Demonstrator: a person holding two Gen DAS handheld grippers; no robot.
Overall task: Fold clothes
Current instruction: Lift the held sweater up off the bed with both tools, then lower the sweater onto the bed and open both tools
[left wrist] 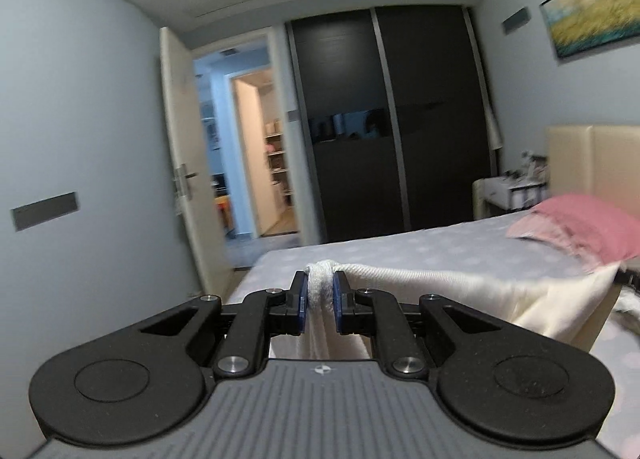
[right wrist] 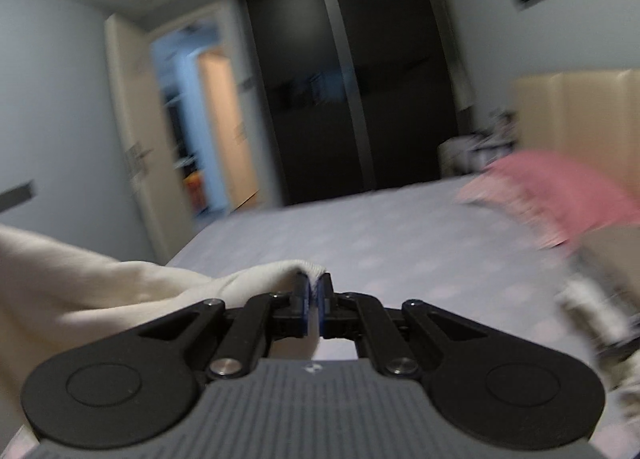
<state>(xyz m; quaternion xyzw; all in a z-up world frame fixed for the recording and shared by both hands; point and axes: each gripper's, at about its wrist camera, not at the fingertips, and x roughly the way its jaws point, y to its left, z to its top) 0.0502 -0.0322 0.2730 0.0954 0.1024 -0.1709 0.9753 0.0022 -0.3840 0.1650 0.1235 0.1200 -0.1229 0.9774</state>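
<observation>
My left gripper (left wrist: 320,289) is clamped on a bunched edge of the cream garment (left wrist: 460,287), the blue pads pressing the fabric from both sides. From there the cloth stretches taut to the right above the bed (left wrist: 400,251) and hangs down in folds below my fingers. My right gripper (right wrist: 316,295) is pinched nearly closed on another edge of the same garment (right wrist: 120,287), which drapes away to the left in that view. Both grippers point across the bed toward the dark wardrobe (left wrist: 380,119). A pink pillow (left wrist: 580,223) lies by the headboard (left wrist: 592,159). The right view is blurred.
</observation>
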